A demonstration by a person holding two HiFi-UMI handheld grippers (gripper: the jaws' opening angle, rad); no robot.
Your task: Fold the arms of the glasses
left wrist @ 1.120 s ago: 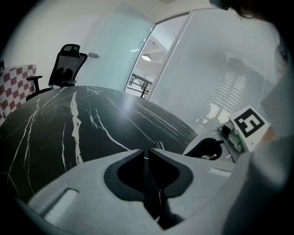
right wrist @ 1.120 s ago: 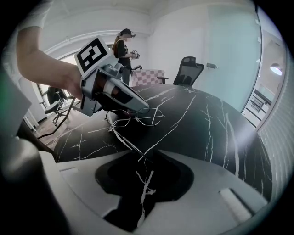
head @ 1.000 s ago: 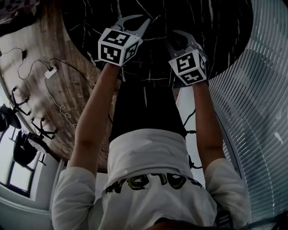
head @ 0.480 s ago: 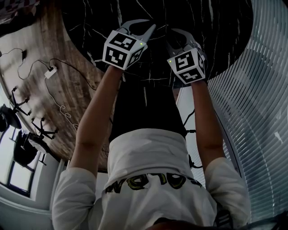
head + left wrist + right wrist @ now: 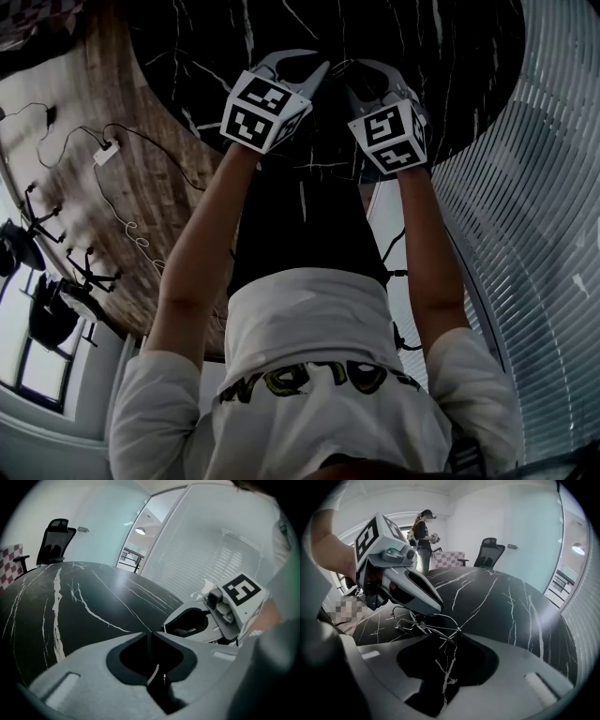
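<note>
Jaws of the left gripper (image 5: 150, 634) we read as closed. Those of the right gripper (image 5: 445, 634) have just been opening and stand wide, with the glasses (image 5: 425, 626) end loose between them on the counter (image 5: 501, 597).

Glasses (image 5: 423, 622) and left gripper (image 5: 437, 607) crowd just ahead-left of the right gripper's (image 5: 443, 634) spread jaws; ahead-right, table (image 5: 506, 602) lies open.

glasses (image 5: 423, 622) on bench (image 5: 506, 597) | left gripper (image 5: 437, 607) at their left | right gripper (image 5: 449, 640) near side | chair (image 5: 490, 552) behind bench
</note>
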